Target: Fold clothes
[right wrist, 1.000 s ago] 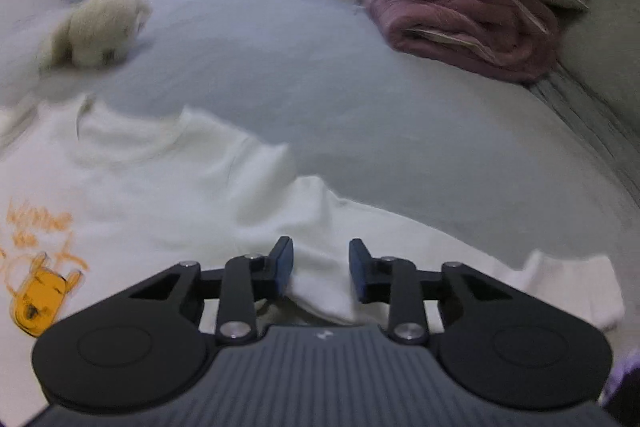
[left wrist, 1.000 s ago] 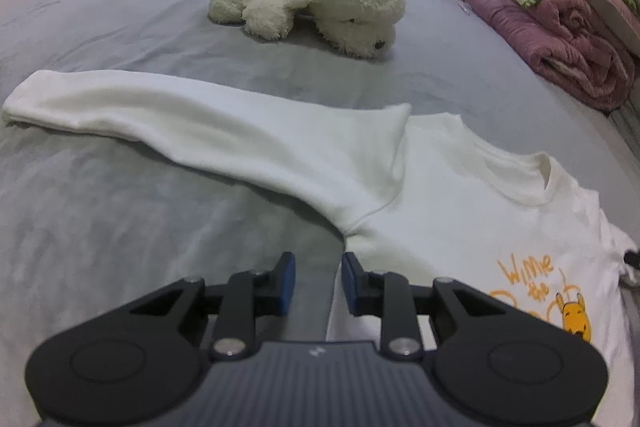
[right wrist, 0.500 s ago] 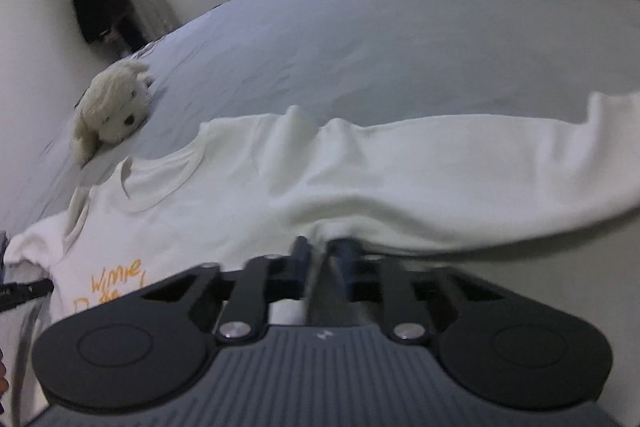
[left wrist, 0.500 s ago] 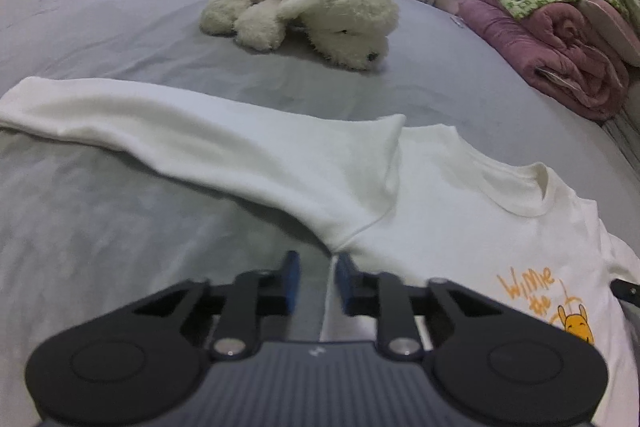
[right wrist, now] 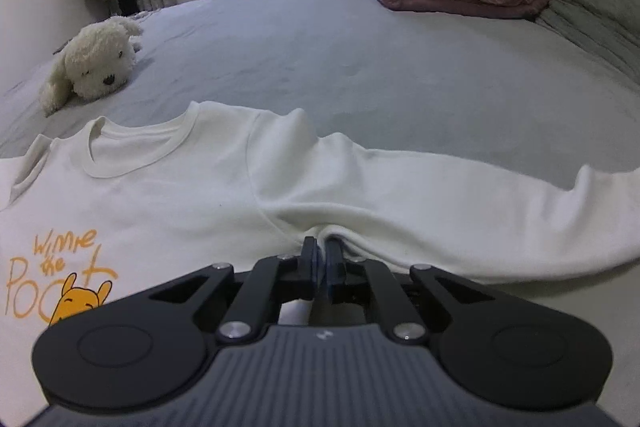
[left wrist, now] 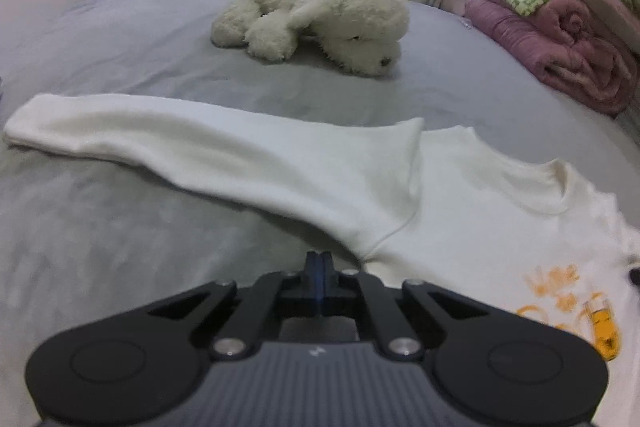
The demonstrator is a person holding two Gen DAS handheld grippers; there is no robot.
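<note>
White sweatshirt (right wrist: 168, 195) flat on bed (right wrist: 360, 59), sleeves out. Left gripper (left wrist: 321, 261) pressed together at its armpit, cloth unclear; right gripper (right wrist: 320, 251) pinching the other armpit. Judged: side fold; next, lift inward.

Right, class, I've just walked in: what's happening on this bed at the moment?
A person is folding a white sweatshirt spread flat on a grey bed, with a gripper in each hand. The left gripper is shut at the left underarm and the right gripper is shut at the right underarm. Both sleeves lie stretched out. A plush dog lies beyond.
</note>
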